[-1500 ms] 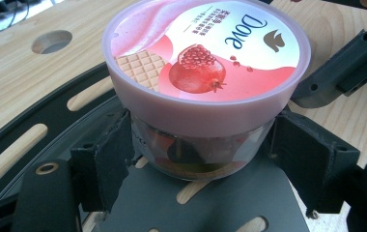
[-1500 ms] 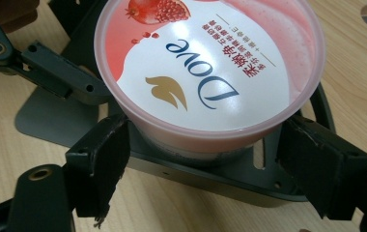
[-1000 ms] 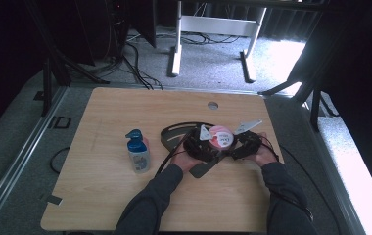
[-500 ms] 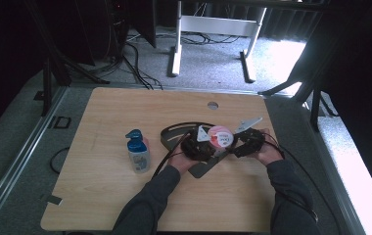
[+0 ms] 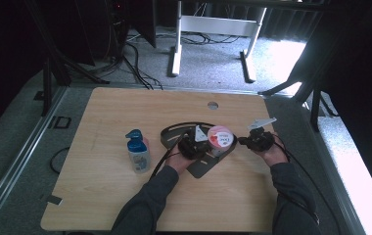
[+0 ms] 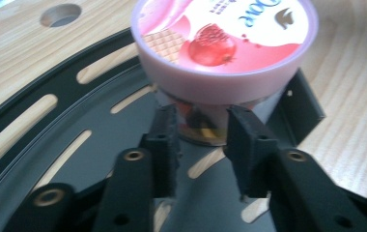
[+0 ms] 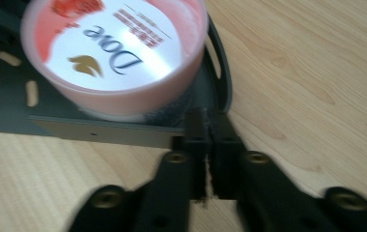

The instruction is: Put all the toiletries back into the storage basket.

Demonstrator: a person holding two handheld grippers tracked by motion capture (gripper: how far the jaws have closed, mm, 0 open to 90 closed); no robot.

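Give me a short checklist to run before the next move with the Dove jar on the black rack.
1. Left hand-held gripper around the jar base: ok, its jaws have just been closing and now bracket the base.
2. Pads pressing firmly on the jar: cannot tell.
3. Right hand-held gripper empty: ok, jaws just closed, shut on nothing, beside the jar.
4. Jar upright on the rack, lid on: ok.
5. Blue bottle apart from the jar: ok, standing left of the rack.
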